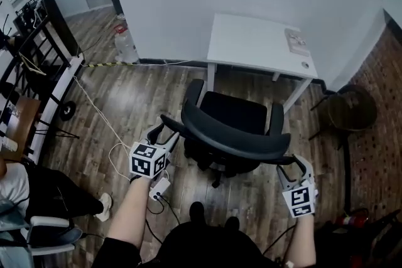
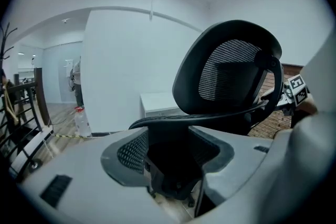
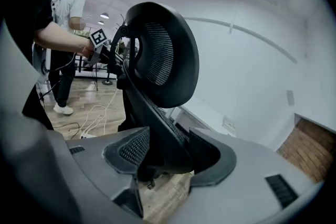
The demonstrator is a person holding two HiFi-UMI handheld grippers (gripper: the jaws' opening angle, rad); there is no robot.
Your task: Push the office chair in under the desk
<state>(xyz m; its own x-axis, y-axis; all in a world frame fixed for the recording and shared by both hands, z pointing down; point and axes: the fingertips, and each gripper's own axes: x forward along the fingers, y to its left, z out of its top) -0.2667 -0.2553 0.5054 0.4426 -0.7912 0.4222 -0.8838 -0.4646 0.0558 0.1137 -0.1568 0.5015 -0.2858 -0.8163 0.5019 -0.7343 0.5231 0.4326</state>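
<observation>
Shows the left gripper (image 2: 176, 157) with jaws spread wide, the backrest rim of the office chair (image 1: 233, 116) lying between them unpressed. Shows the right gripper (image 3: 170, 152) with jaws pinching the rim's opposite end. Places the chair on the wood floor (image 1: 125, 97), seat facing the white bench (image 1: 251, 44), front edge just short of the bench's near edge. Leaves open room between the bench legs. Puts a white cable (image 1: 94, 110) loose on the floor to the left and a brick wall (image 1: 377, 128) to the right.

Office chair (image 1: 233, 115) base mostly hidden from above.
</observation>
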